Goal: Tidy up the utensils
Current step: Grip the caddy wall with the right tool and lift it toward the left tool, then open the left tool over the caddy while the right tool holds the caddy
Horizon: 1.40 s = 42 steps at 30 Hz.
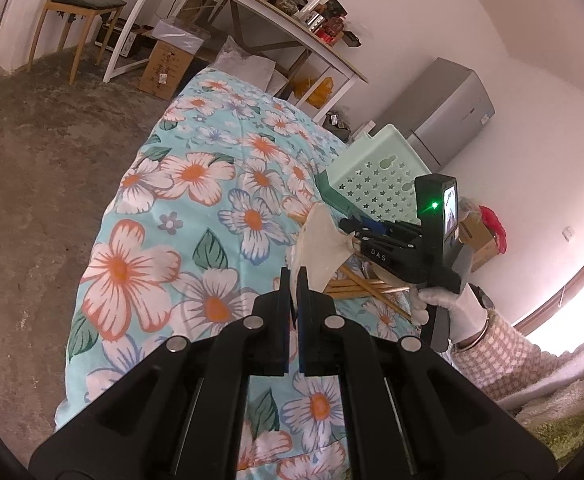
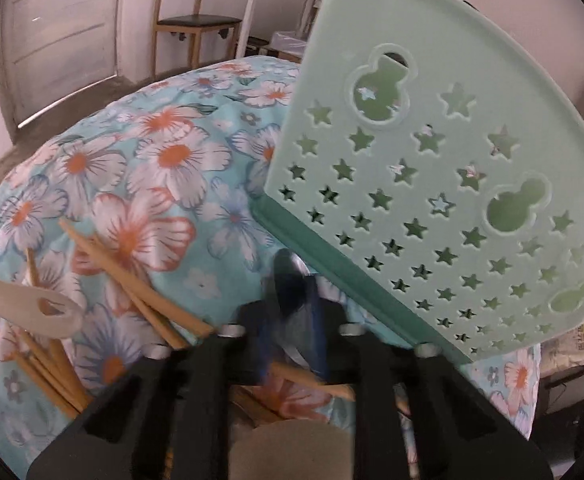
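In the left wrist view my left gripper [image 1: 292, 276] is shut on a cream spoon [image 1: 320, 240], which rises up and to the right from its fingers. The same spoon's handle end, with a hole in it, shows at the left of the right wrist view [image 2: 48, 312]. Wooden chopsticks [image 1: 356, 286] [image 2: 132, 288] lie loose on the cloth beneath it. My right gripper [image 1: 346, 229] [image 2: 294, 276] is blurred, its blue pads together, just in front of the mint-green star-holed utensil holder [image 1: 376, 176] [image 2: 432, 184]. I cannot tell whether anything sits between its pads.
A floral blue cloth [image 1: 196, 184] covers the surface. A white-gloved hand [image 1: 452, 304] in a checked sleeve holds the right gripper. Behind stand a wooden chair [image 1: 80, 8], a white desk [image 1: 260, 4], a cardboard box [image 1: 164, 64] and a grey cabinet [image 1: 444, 108].
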Motion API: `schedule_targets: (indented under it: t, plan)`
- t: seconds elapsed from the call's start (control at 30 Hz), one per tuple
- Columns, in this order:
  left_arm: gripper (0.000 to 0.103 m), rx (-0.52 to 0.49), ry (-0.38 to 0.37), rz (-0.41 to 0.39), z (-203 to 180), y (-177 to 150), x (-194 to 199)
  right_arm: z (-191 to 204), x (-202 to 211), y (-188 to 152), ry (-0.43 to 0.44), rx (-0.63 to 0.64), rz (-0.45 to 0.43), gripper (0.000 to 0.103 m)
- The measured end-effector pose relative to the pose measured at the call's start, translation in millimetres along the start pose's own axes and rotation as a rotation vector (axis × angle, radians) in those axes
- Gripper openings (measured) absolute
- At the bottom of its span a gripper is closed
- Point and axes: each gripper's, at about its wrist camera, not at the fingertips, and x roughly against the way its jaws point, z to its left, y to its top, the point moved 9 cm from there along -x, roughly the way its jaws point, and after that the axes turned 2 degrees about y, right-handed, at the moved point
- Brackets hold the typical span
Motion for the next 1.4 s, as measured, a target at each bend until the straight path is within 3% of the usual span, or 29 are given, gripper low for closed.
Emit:
schedule_targets:
  t: [0.13, 0.5, 0.6, 0.77, 0.9, 1.13, 1.3, 1.4]
  plan:
    - [0.002, 0.003, 0.021, -0.021, -2, 3, 6, -13, 20, 7, 0.027, -0.044, -0.06, 0.007]
    - [0.002, -0.026, 0.007, -0.132, -37, 47, 27, -72, 117, 19, 0.285, -0.311, -0.278, 0.004]
    - [0.002, -0.059, 0.004, -0.156, -55, 73, 27, -87, 133, 13, 0.318, -0.363, -0.322, 0.004]
    - [0.002, -0.2, 0.044, -0.155, -98, 118, 16, -109, 152, 2, 0.366, -0.429, -0.372, 0.004]
    - [0.002, -0.347, 0.118, -0.099, -132, 143, -6, -125, 165, 0, 0.389, -0.462, -0.415, 0.004]
    - [0.002, -0.587, 0.308, 0.081, -171, 169, -61, -155, 202, 2, 0.399, -0.483, -0.531, 0.004]
    - [0.002, -0.705, 0.423, 0.228, -184, 173, -105, -170, 216, -2, 0.404, -0.493, -0.587, 0.004]
    - [0.002, -0.739, 0.463, 0.272, -190, 173, -120, -178, 224, -3, 0.403, -0.498, -0.614, 0.004]
